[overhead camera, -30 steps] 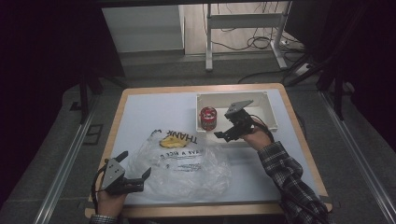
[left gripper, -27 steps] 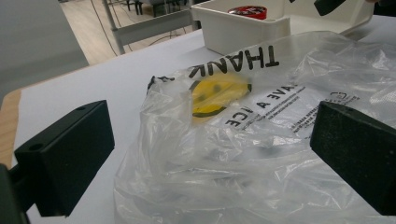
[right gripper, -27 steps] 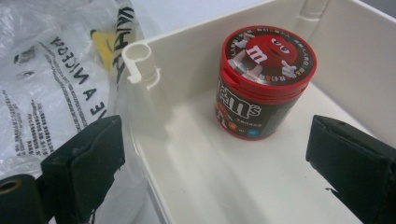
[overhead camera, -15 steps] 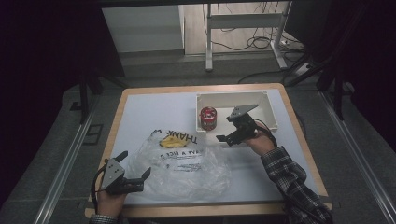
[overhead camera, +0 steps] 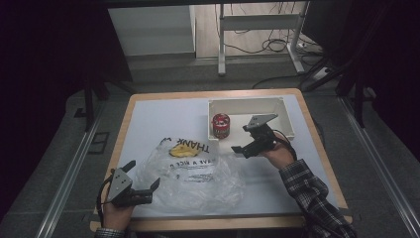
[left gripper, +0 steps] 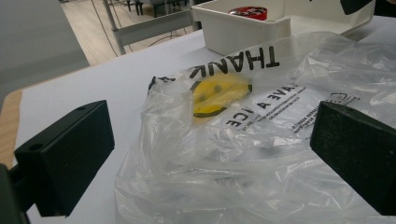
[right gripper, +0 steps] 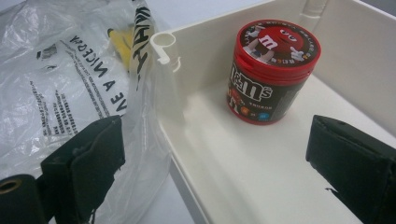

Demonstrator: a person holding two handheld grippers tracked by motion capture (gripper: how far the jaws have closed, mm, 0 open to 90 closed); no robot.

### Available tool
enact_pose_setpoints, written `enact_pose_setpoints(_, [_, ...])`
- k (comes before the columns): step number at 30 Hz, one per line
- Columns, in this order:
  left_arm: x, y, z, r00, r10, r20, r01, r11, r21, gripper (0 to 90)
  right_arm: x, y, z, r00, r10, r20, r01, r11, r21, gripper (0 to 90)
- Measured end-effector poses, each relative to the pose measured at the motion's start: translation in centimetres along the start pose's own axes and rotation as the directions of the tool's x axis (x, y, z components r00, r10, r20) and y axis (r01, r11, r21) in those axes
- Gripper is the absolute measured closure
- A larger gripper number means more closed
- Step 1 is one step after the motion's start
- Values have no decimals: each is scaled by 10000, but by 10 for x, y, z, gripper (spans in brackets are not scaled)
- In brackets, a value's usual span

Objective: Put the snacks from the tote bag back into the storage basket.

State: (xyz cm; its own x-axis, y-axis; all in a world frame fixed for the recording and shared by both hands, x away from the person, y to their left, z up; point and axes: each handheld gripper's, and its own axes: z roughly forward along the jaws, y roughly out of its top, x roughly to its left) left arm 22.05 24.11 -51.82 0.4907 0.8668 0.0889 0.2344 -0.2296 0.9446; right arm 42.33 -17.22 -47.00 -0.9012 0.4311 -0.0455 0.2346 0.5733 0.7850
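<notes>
One red-lidded candy jar [overhead camera: 221, 125] stands upright in the left end of one white bin [overhead camera: 282, 105] on the surface [overhead camera: 163, 119]. One crumpled clear plastic bag [overhead camera: 193, 171] lies just in front of the bin. Of the two grippers, the right hand-held gripper [overhead camera: 243, 139] hovers at the bin's front wall, jaws wide apart and empty; the left hand-held gripper [overhead camera: 143, 178] sits at the bag's near left edge, jaws spread, gripping nothing.

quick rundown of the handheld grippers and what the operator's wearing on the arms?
Both are black two-jaw units. The left gripper carries a grey three-cornered plate on top, with a black cable trailing beside the hand. The right gripper has the same grey plate and a black cable. Up close, the jaws end in matte black rectangular blocks. The right forearm wears a dark plaid flannel sleeve; a cuff at the left wrist is barely in frame.
</notes>
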Motion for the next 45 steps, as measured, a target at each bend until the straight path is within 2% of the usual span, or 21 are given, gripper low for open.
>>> enact_pose_setpoints(14, [0, 0, 0, 10000, 13, 11, -13, 10000, 5, 0, 7, -9, -10, 10000, 77, 7, -77, 9998, -177, 47])
enact_pose_setpoints(24, [0, 0, 0, 10000, 16, 18, -16, 10000, -8, 0, 12, -19, -18, 9998, 105, 196, -101, 9997, -208, 42])
enact_pose_setpoints(34, [0, 0, 0, 10000, 21, 33, -21, 10000, -16, 0, 17, -26, -29, 9992, 186, 361, -159, 9972, -727, 39])
enact_pose_setpoints(45, [0, 0, 0, 10000, 24, 35, -24, 10000, -7, 0, 21, -35, -40, 9985, 204, 504, -153, 9950, -990, 38])
